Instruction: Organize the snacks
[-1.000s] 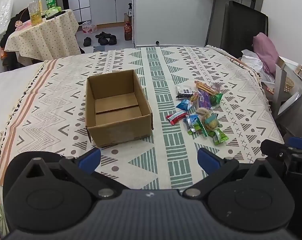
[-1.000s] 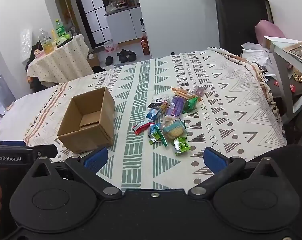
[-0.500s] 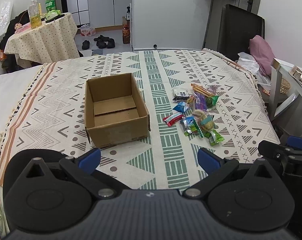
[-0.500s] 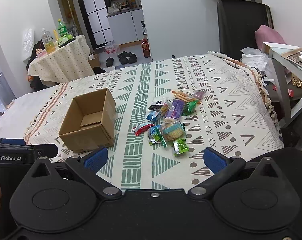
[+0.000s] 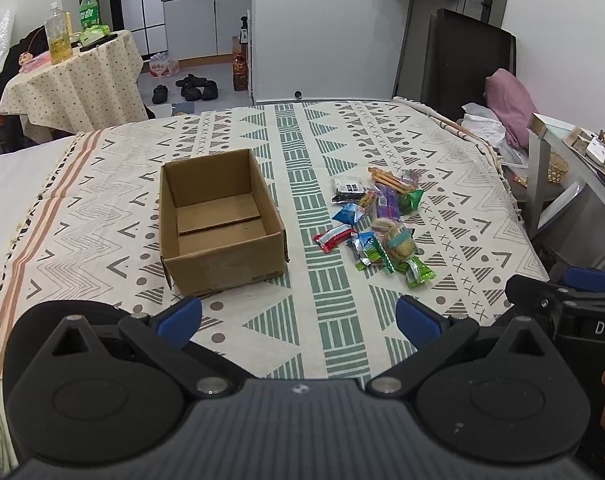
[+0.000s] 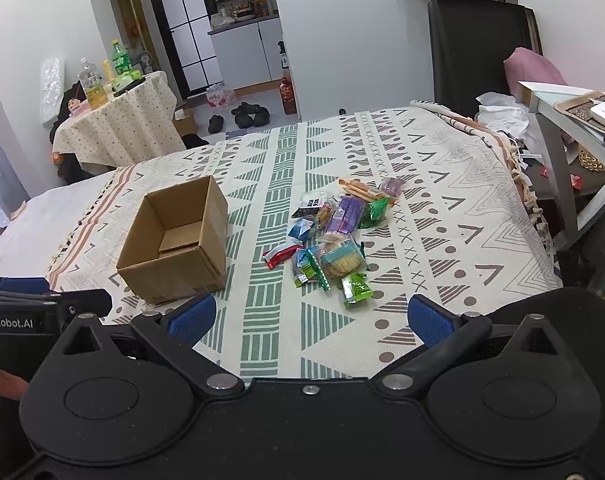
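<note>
Both grippers open wide and holding nothing, raised over the near edge of the table. Left gripper (image 5: 298, 318) with blue fingertips (image 5: 180, 315) spread apart, pointing between box and snacks. Right gripper (image 6: 308, 316) also spread, blue fingertips (image 6: 426, 314) well apart from each other.

Cardboard box (image 5: 222, 220) open at the top, upright on the patterned tablecloth (image 5: 102, 184), at about 11 o'clock from the left gripper; inside only the folded bottom flaps visible. Seen from the right wrist, same box (image 6: 178, 240) at 10 o'clock.

Pile of snacks (image 5: 376, 224) lying on the cloth at 1 o'clock from the left gripper, near the box but not touching it. In the right wrist view the pile (image 6: 334, 236) straight at 12 o'clock. Red packet (image 6: 282, 253) at the pile's side nearest the box; green packet (image 6: 356, 290) nearest to the gripper; black packet (image 6: 310, 205) and orange sticks (image 6: 356, 188) at the far side; purple packet (image 6: 344, 214) in the middle.
</note>
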### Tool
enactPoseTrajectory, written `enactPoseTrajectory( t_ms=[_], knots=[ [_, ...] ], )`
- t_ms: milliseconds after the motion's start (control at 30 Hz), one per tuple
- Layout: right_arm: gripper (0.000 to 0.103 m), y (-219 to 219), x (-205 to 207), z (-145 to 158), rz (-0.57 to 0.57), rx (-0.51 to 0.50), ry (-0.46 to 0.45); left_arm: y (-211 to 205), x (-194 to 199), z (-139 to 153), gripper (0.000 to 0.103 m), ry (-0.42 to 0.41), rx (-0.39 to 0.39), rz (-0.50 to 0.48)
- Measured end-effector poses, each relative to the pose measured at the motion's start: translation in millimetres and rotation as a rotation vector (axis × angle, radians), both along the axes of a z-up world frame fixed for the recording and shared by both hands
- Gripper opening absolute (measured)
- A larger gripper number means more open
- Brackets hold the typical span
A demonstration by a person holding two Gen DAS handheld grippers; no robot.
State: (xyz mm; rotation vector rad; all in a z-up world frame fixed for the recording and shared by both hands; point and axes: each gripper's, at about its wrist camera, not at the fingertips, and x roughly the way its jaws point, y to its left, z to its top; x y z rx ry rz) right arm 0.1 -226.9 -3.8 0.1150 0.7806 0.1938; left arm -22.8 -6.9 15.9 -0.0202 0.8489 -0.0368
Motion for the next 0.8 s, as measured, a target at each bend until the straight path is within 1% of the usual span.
enactPoseTrajectory(
  t_ms=[467, 800],
  knots=[
    [0.103, 1.3, -1.0, 1.4, 0.0, -0.017, -0.012, -1.2, -0.4, 0.3, 0.103, 0.005, -0.005, -0.004],
    [0.103, 1.4, -2.2, 1.2, 0.007, -0.011, -0.008, 2.3, -1.9, -2.5, 0.103, 0.008, -0.007, 0.002]
  ],
)
